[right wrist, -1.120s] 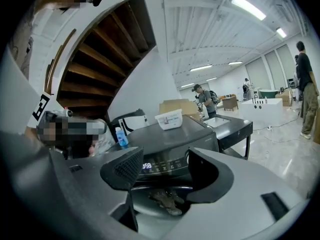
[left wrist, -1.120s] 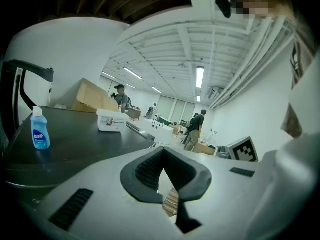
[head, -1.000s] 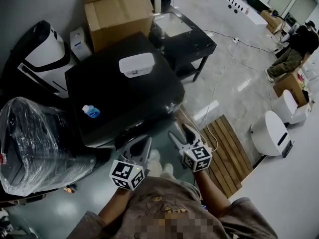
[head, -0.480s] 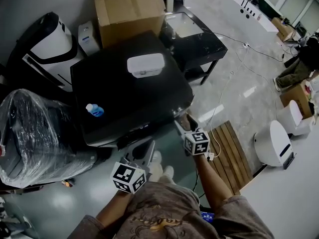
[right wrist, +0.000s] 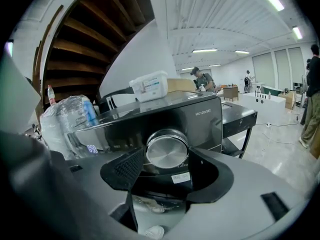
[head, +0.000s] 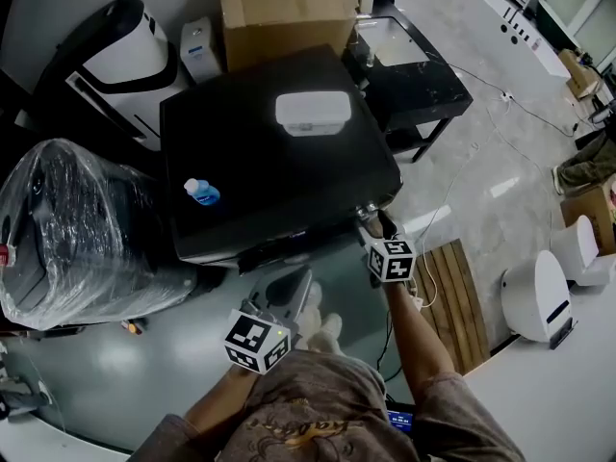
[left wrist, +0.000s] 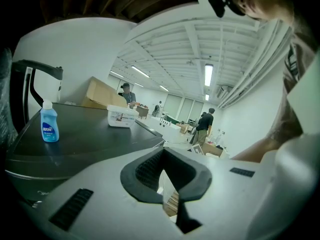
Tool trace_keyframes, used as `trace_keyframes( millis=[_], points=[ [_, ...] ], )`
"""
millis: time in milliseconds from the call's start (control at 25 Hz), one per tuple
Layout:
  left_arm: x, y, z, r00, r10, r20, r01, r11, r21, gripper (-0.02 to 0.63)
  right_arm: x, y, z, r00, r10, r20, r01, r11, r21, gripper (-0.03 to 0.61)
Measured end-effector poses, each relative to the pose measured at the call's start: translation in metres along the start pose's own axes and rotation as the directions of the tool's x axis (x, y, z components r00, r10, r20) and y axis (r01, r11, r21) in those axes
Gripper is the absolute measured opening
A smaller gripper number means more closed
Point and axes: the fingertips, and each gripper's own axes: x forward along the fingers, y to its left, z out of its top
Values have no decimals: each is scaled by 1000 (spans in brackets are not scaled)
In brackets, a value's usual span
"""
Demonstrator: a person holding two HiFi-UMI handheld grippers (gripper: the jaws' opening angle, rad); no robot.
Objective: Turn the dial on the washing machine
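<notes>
The black washing machine (head: 269,152) fills the middle of the head view. Its round silver dial (right wrist: 166,149) sits on the front panel near the right corner (head: 366,214). My right gripper (head: 372,229) is up against that corner. In the right gripper view it is open (right wrist: 167,157), with the dial between its two black pads (right wrist: 127,166) and a thin gap on each side. My left gripper (head: 292,294) hangs lower, in front of the machine and away from it. Its pads meet at the tips (left wrist: 163,166) with nothing held.
A white box (head: 312,112) and a blue bottle (head: 200,192) stand on the machine's top. A plastic-wrapped bulk (head: 67,229) is at its left, a cardboard box (head: 284,8) behind, a black table (head: 423,85) to the right. A wooden pallet (head: 452,296) and cables lie on the floor.
My right gripper has moved forward from the floor area to the machine's front right corner, so the dial now lies between its pads. The left gripper has stayed low.
</notes>
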Motion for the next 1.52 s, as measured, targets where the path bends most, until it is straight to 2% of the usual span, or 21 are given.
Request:
trace_keyframes(
  millis=[160, 480, 760, 880, 1040, 1520],
  points=[
    [-5, 2, -2, 1000, 18, 0, -18, 1000, -3, -3, 2, -4, 0, 1000, -21, 20, 20, 1000, 19, 250],
    [-11, 0, -6, 999, 36, -6, -36, 999, 1, -3, 4, -3, -2, 1000, -7, 17, 6, 999, 46, 250],
    [-12, -3, -11, 999, 42, -10, -42, 999, 2, -3, 4, -4, -3, 999, 19, 29, -23, 987, 161, 250],
    [-14, -5, -12, 999, 42, -14, -42, 999, 5, -3, 4, -4, -4, 998, 39, 39, -47, 967, 251, 250],
    [-16, -7, -14, 999, 41, -19, -41, 999, 9, -3, 4, -6, -4, 996, 65, 64, -85, 918, 386, 249],
    [-16, -11, -17, 999, 28, -21, -28, 999, 16, -3, 3, -5, 2, 993, 86, 84, -116, 869, 482, 249]
  ],
)
